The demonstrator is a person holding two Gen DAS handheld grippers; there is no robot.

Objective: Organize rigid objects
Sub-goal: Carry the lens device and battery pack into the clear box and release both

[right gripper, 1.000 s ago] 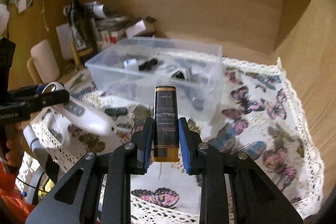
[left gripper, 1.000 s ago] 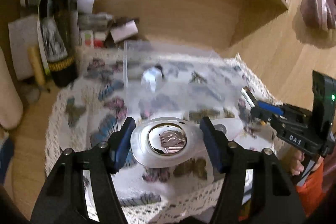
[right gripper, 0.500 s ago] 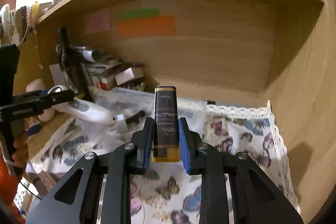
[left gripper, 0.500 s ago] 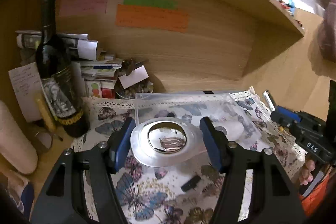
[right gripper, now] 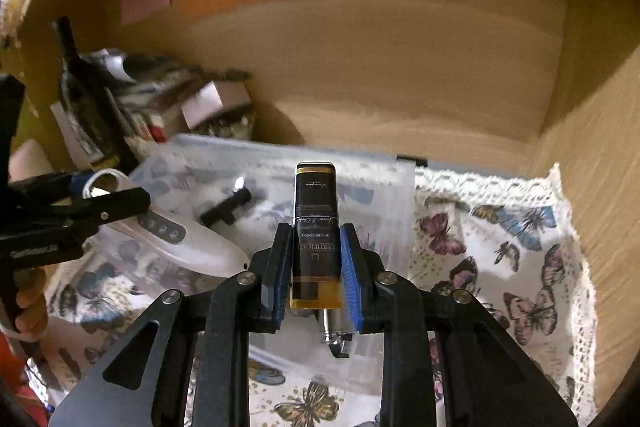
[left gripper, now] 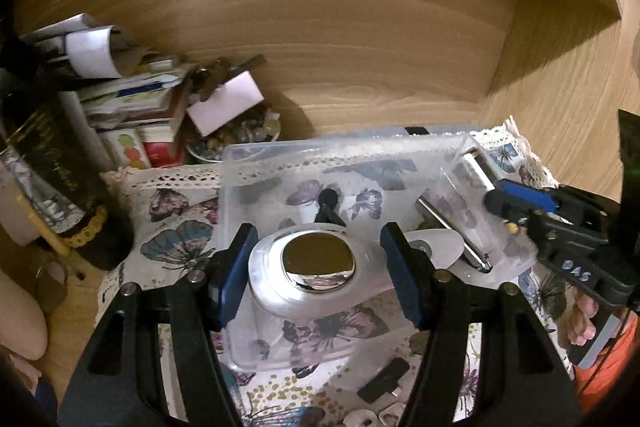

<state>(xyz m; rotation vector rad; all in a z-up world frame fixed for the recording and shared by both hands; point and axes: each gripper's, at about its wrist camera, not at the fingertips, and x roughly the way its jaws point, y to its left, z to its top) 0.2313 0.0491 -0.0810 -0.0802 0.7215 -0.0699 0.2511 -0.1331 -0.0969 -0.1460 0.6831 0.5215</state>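
My left gripper [left gripper: 316, 267] is shut on a white handheld device with a shiny metal head [left gripper: 318, 261], held over the clear plastic box [left gripper: 256, 155]. The device also shows in the right wrist view [right gripper: 176, 231], in the left gripper [right gripper: 120, 203]. My right gripper [right gripper: 314, 263] is shut on a black-and-gold rectangular lighter [right gripper: 316, 227], above the box's right part [right gripper: 404, 187]. The right gripper shows in the left wrist view [left gripper: 504, 203] at the box's right wall. A black clip [right gripper: 228, 209] and a metal pen [left gripper: 452, 231] lie in the box.
A butterfly-print cloth [right gripper: 500, 267] covers the shelf floor. A dark wine bottle [left gripper: 44, 163], stacked papers and boxes [left gripper: 132, 107] and a bowl of small stones [left gripper: 236, 135] stand at the back left. A small black object [left gripper: 384, 379] lies in front of the box. Wooden walls enclose the space.
Both grippers have come forward and down over the box, each holding its object. The box now lies directly under both.
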